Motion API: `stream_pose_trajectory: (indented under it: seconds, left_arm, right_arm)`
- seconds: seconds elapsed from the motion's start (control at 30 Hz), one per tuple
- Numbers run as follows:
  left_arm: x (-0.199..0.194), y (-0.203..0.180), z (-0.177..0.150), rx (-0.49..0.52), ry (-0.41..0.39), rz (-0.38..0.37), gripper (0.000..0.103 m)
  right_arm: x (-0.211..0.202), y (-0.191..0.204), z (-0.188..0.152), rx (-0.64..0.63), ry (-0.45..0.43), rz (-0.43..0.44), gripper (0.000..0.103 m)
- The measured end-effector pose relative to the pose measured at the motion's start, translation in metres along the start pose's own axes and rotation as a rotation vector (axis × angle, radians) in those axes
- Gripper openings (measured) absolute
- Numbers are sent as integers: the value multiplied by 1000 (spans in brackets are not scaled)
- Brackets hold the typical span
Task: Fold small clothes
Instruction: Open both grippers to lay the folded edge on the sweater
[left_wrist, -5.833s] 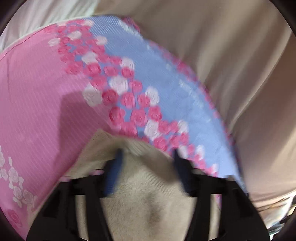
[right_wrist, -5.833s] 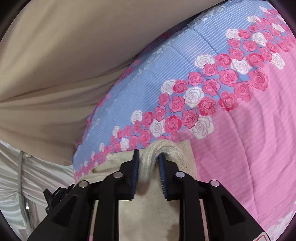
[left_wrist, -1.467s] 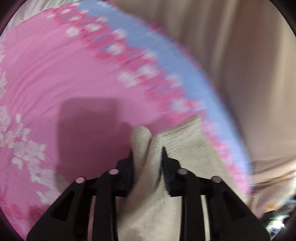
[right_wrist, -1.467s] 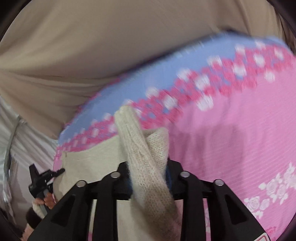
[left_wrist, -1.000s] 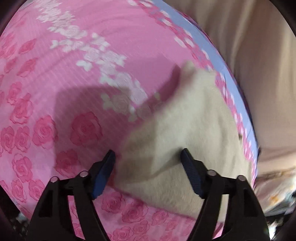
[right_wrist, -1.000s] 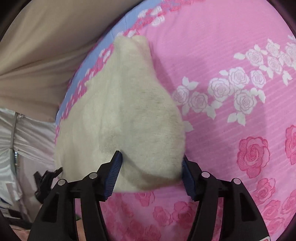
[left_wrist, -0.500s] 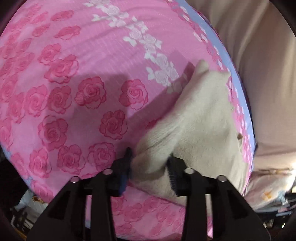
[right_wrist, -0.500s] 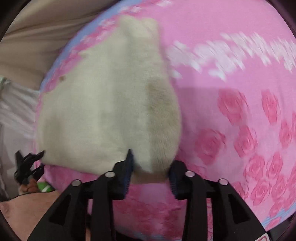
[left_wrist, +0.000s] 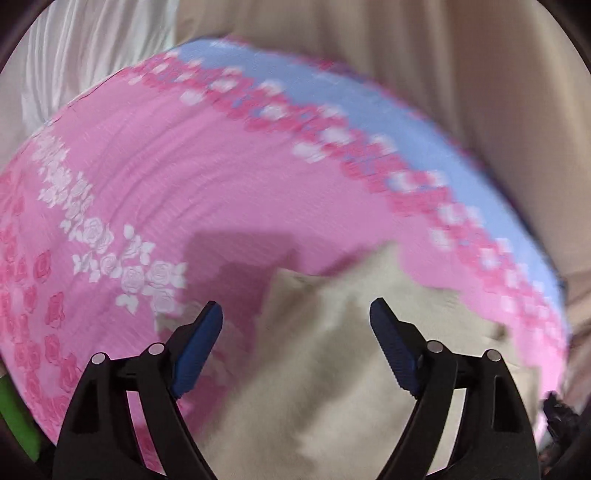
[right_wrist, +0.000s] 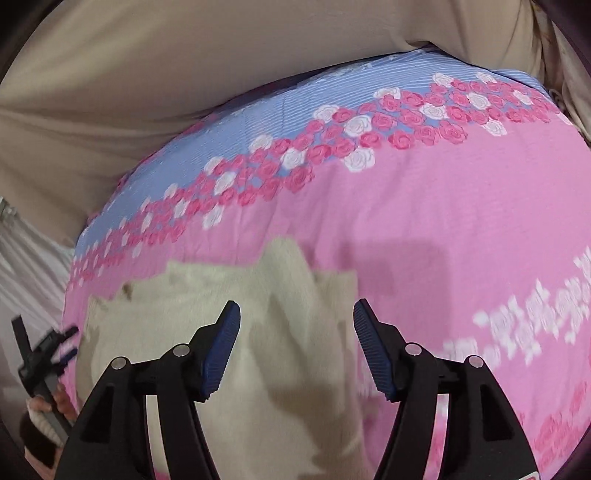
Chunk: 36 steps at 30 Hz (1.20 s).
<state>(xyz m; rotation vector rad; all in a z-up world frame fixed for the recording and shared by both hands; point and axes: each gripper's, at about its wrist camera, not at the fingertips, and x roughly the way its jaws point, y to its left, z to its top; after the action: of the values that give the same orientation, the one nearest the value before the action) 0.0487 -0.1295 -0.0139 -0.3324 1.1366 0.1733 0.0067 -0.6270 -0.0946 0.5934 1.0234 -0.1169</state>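
Observation:
A cream knitted garment (left_wrist: 332, 369) lies folded on the pink rose-patterned bedspread (left_wrist: 221, 184). My left gripper (left_wrist: 295, 317) hovers above the garment's left part, jaws opening wide, blue pads clear of the cloth. In the right wrist view the same cream garment (right_wrist: 288, 332) spreads below my right gripper (right_wrist: 295, 314), whose jaws are also opening with nothing pressed between them. The other gripper (right_wrist: 40, 354) shows at the left edge of that view, held in a hand.
The bedspread (right_wrist: 443, 221) has a blue band with roses (right_wrist: 295, 110) along its far edge. Beige fabric (right_wrist: 184, 55) rises behind the bed. White pleated cloth (left_wrist: 92, 55) hangs at the far left. A green object (left_wrist: 14, 417) sits at the lower left edge.
Half a second ago both grippers pinched the garment's near edge. Both have let go, spread wide and lifted back; the garment lies flat on the bedspread.

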Motion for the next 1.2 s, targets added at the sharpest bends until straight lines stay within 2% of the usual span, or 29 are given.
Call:
stream_pose_trajectory:
  seconds: [0.13, 0.17, 0.2, 0.23, 0.27, 0.3, 0.43, 0.47, 0.5, 0.57, 0.63, 0.67, 0.7, 0.73, 0.77, 0.8, 0.83, 0.9, 0.93, 1.0, 1.07, 1.13, 1.17, 1.2]
  left_arm:
    - [24, 30, -5, -170, 124, -28, 82]
    - [23, 36, -8, -210, 111, -53, 81]
    - [23, 35, -8, -204, 112, -59, 70]
    - [22, 32, -8, -182, 113, -68, 58]
    - [24, 23, -7, -138, 126, -186, 16]
    - [23, 19, -5, -127, 130, -207, 16]
    - [-12, -1, 16, -73, -3, -318, 15]
    - [-17, -5, 23, -73, -23, -344, 15]
    - [-17, -9, 29, -67, -33, -337, 15]
    - [-5, -15, 34, -44, -24, -263, 16]
    - [17, -15, 34, -11, 14, -138, 18]
    - [27, -8, 31, -25, 69, -64, 17]
    - [27, -2, 28, -61, 90, -77, 20]
    - [19, 8, 22, -106, 92, -115, 23]
    - [11, 14, 19, -127, 85, -123, 36]
    - [3, 18, 19, -137, 70, -121, 47]
    - [-6, 19, 18, -138, 46, -120, 51]
    - [-21, 11, 22, -116, -4, -139, 63]
    - [-24, 4, 23, -97, -10, -152, 67]
    - [-21, -17, 23, -28, 1, -183, 84]
    - [-8, -36, 14, 48, 43, -167, 83]
    - [6, -38, -1, 94, 96, -94, 68]
    - [11, -30, -10, 82, 122, -79, 58]
    - [12, -19, -18, 58, 135, -83, 57]
  right_arm:
    - [42, -18, 3, 123, 139, 4, 70]
    - [41, -15, -1, 117, 124, 6, 70]
    - [39, -9, -5, 86, 108, 31, 64]
    - [42, -3, -11, 68, 127, 77, 23]
    - [39, 2, -15, 66, 116, 76, 18]
    - [32, 7, -17, 52, 80, 75, 17]
    - [-24, 27, -7, 27, -128, 123, 14]
    - [-33, 31, -4, 12, -164, 126, 13]
    - [-34, 34, 0, -8, -172, 116, 14]
    - [-8, 27, 6, -31, -95, 69, 25]
    - [25, 12, 5, -7, 34, -40, 27]
    - [32, 6, 3, 12, 79, -73, 27]
    - [25, 5, 1, 26, 56, -41, 27]
    - [15, 5, -2, 30, 19, -18, 33]
    - [3, 9, -3, 22, -23, -14, 51]
    - [-7, 12, -2, 1, -57, -22, 60]
    - [-13, 15, 0, -23, -79, -27, 67]
    - [-11, 19, 7, -45, -66, -28, 67]
    - [-7, 19, 10, -43, -54, -27, 67]
    - [-3, 20, 13, -30, -48, -21, 67]
    - [4, 22, 9, -17, -39, -11, 67]
    - [5, 24, 0, -29, -24, -16, 67]
    - [3, 25, -4, -42, -24, -24, 67]
    - [0, 26, -7, -54, -27, -30, 67]
